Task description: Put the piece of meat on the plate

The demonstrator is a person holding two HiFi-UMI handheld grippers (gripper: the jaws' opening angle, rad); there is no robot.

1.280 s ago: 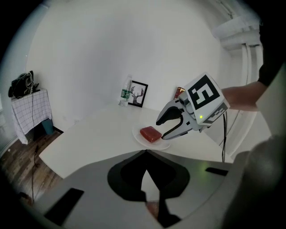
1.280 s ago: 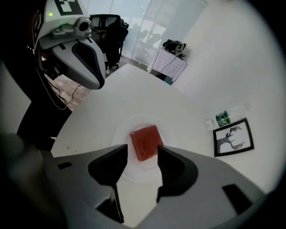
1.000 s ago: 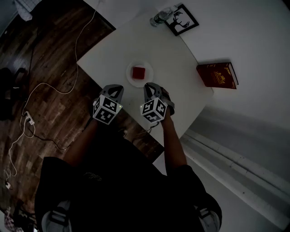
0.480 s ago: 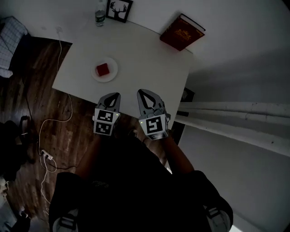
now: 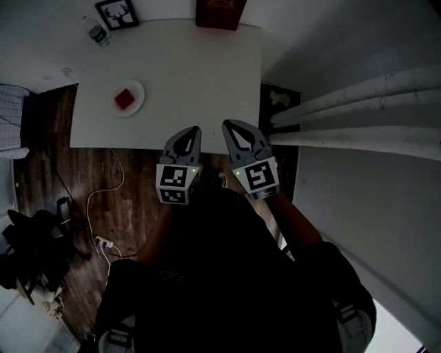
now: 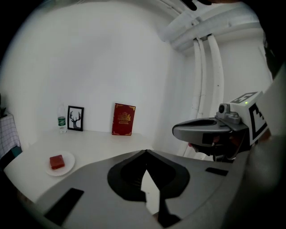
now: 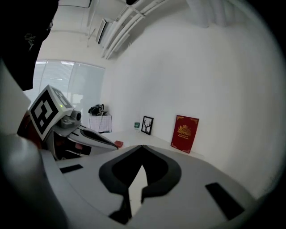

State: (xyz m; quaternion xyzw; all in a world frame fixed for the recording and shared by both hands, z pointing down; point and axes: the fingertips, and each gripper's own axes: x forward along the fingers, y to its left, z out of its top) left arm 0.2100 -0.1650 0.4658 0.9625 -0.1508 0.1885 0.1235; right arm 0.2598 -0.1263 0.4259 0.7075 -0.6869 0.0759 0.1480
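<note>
left gripper (image 5: 191, 132), right gripper (image 5: 232, 127): jaws closed, empty, side by side at table (image 5: 200, 76) near edge. meat (image 5: 125, 98) on plate (image 5: 139, 92) near table left edge, well apart.

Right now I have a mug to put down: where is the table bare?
Bare: the wide stretch of the table from the plate to its right edge, plus the near strip. Crowded: the far edge, with bottle, framed picture and book.
</note>
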